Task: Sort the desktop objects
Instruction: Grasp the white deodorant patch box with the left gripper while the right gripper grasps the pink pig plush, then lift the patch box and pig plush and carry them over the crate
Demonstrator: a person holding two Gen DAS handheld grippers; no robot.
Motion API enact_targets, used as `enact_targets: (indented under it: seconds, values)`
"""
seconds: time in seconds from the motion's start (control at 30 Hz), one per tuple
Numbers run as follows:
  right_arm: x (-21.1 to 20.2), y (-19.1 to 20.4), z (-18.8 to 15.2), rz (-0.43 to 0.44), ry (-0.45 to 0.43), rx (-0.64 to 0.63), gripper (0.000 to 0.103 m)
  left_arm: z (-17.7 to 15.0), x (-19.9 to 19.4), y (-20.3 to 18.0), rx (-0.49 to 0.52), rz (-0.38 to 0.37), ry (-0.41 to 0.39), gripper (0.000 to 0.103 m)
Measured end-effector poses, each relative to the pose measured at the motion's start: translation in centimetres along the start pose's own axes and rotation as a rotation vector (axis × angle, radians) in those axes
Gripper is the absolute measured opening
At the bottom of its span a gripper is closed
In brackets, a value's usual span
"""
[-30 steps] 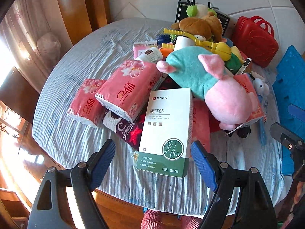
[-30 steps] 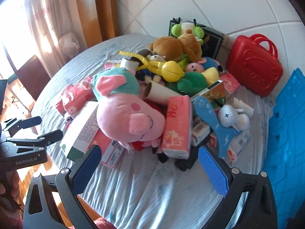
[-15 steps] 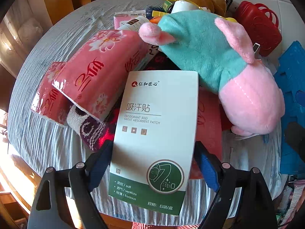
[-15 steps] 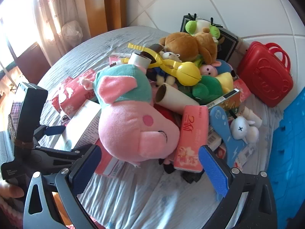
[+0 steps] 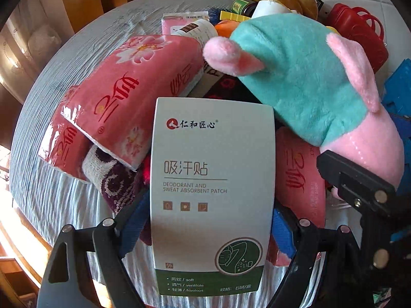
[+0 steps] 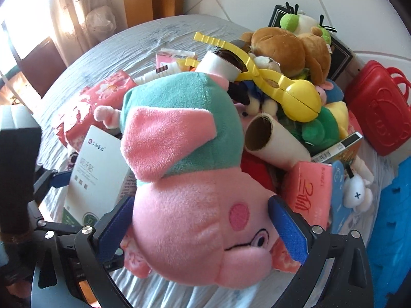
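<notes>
From the left wrist view I see my left gripper (image 5: 209,227) with its blue-padded fingers (image 5: 133,227) spread wide on either side of the flat white and green cardboard box of sweat absorbent patches (image 5: 212,179); whether the pads press its edges I cannot tell. The box lies at the 6 o'clock side of the heap, leaning on the dark red patterned knit cloth (image 5: 115,179). At 10 o'clock from the box sits the pink flowered soft pack of tissues (image 5: 133,87), stacked over a second pack of the same kind. At 2 o'clock lies the pink plush pig in a teal dress (image 5: 308,82), and the black frame of the other gripper pokes in at 3 o'clock. In the right wrist view my right gripper (image 6: 200,228) has its fingers (image 6: 287,231) apart, flanking the pig's head (image 6: 195,205), each pad right against the plush; I cannot tell if they squeeze it. Beyond the pig, at 1 o'clock, a yellow plastic scoop-shaped clamp (image 6: 290,89) rests on a brown plush bear (image 6: 287,48), and a red plastic toy case (image 6: 380,113) stands at 2 o'clock. Everything sits on the round surface under a pale blue wrinkled cloth (image 6: 133,46).
</notes>
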State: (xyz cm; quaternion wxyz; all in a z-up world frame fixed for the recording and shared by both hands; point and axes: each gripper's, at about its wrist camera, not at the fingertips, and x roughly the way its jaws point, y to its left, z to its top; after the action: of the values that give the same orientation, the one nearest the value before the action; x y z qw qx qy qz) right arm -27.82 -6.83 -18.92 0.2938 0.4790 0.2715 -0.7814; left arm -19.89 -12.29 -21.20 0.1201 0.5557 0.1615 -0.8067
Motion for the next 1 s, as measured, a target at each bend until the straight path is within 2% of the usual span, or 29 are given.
enact_targets:
  seconds: [0.2, 0.3, 0.43, 0.6, 0.67, 0.7, 0.8, 1.0]
  values:
    - [2.3, 0.0, 0.4, -0.065, 0.012, 0.001, 0.103, 0.3, 0.6, -0.1, -0.014, 0.008, 0.002, 0.086]
    - [2.9, -1.2, 0.0, -0.02, 0.008, 0.064, 0.103, 0.2, 1.0, -0.3, -0.018, 0.025, 0.013, 0.086]
    - [2.9, -1.6, 0.0, -0.008, 0.016, 0.05, 0.103, 0.3, 1.8, -0.8, -0.011, 0.051, 0.042, 0.086]
    - [2.5, -1.1, 0.1, -0.046, -0.009, 0.034, 0.103, 0.4, 1.4, -0.7, -0.047, 0.022, 0.048, 0.086]
    - [2.0, -0.6, -0.1, -0.06, -0.036, 0.017, 0.103, 0.4, 0.8, -0.6, -0.058, 0.017, 0.033, 0.083]
    - [1.7, -0.5, -0.2, -0.065, -0.056, 0.013, 0.097, 0.3, 0.3, -0.7, -0.053, 0.017, 0.018, 0.078]
    - [0.9, -0.7, -0.4, -0.065, -0.084, 0.02, 0.087, 0.0, -1.6, -1.2, -0.033, 0.028, -0.042, 0.078]
    - [-2.5, -1.6, -0.6, -0.027, -0.164, 0.07, 0.075, 0.1, -6.3, -2.6, -0.005, 0.054, -0.152, 0.078]
